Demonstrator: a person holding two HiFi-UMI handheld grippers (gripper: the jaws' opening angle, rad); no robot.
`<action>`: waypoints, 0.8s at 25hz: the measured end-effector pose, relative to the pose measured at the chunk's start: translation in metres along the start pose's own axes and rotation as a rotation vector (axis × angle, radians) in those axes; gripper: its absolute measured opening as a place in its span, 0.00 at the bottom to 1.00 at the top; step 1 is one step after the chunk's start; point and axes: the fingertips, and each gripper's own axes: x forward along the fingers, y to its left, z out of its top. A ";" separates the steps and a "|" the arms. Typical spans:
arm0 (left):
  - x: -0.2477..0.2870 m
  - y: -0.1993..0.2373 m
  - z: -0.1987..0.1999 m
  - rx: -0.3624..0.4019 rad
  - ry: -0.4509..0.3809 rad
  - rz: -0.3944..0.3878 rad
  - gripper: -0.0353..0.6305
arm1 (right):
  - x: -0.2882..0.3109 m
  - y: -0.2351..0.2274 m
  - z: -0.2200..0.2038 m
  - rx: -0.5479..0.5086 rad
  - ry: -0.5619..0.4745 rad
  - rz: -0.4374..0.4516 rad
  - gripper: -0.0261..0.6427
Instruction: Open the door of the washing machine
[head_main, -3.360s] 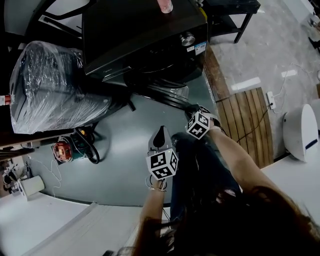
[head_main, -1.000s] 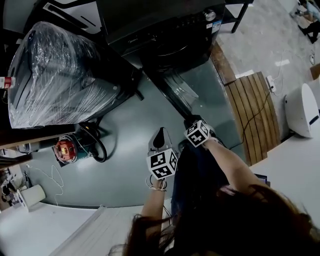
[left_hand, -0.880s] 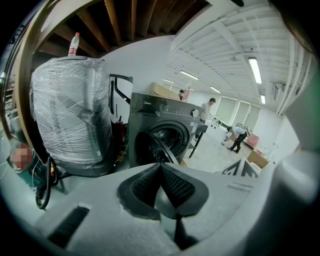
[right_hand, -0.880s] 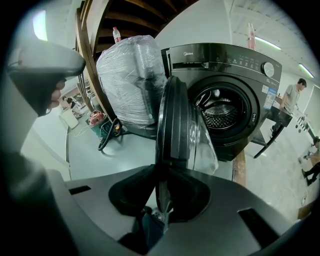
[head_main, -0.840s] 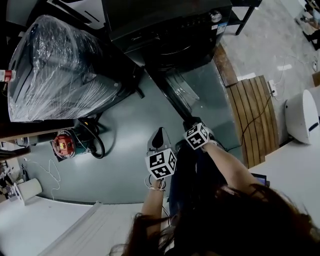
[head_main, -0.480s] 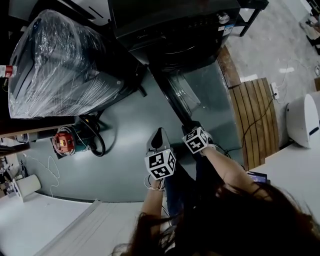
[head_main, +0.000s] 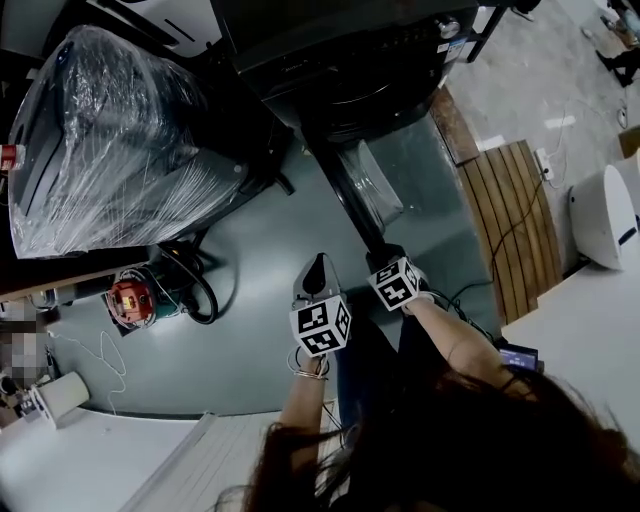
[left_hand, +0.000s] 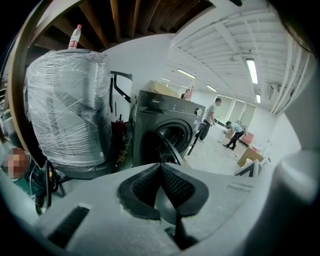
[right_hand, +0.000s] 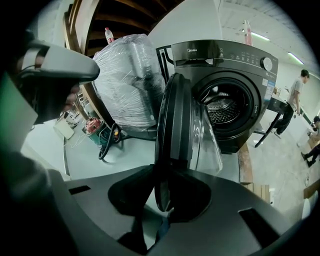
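1. The person is standing back from the dark washing machine (head_main: 350, 60) and reaching the right gripper (head_main: 385, 262) to the free edge of its door (right_hand: 172, 115). That edge is farthest from the hinge, which I judge gives the easiest swing.
2. The door's rim is sitting between the right gripper's jaws. They have just been opening a little, yet the pads seem to be lying against the rim on both sides.
3. The left gripper (head_main: 318, 265) is hovering just beside the right one with its jaws closed tip to tip and nothing in them, kept out of the door's path.
4. The door is standing well out from the front, edge-on to the person, and the drum (right_hand: 225, 107) is showing behind it. The task is looking nearly finished.
5. A few seconds ago the door was lying much closer to the machine. Since then it has been swinging steadily outward, with both grippers drawing back from the machine, while the plastic-wrapped appliance (head_main: 120, 140) beside the machine is staying put.
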 end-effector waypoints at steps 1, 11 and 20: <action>-0.001 0.004 0.000 0.003 0.002 -0.008 0.07 | 0.001 0.003 0.001 0.008 0.000 -0.006 0.16; -0.017 0.050 -0.013 0.020 0.031 -0.056 0.07 | 0.018 0.044 0.011 0.086 -0.016 -0.059 0.16; -0.030 0.084 -0.020 0.030 0.042 -0.071 0.07 | 0.031 0.075 0.020 0.147 -0.029 -0.080 0.17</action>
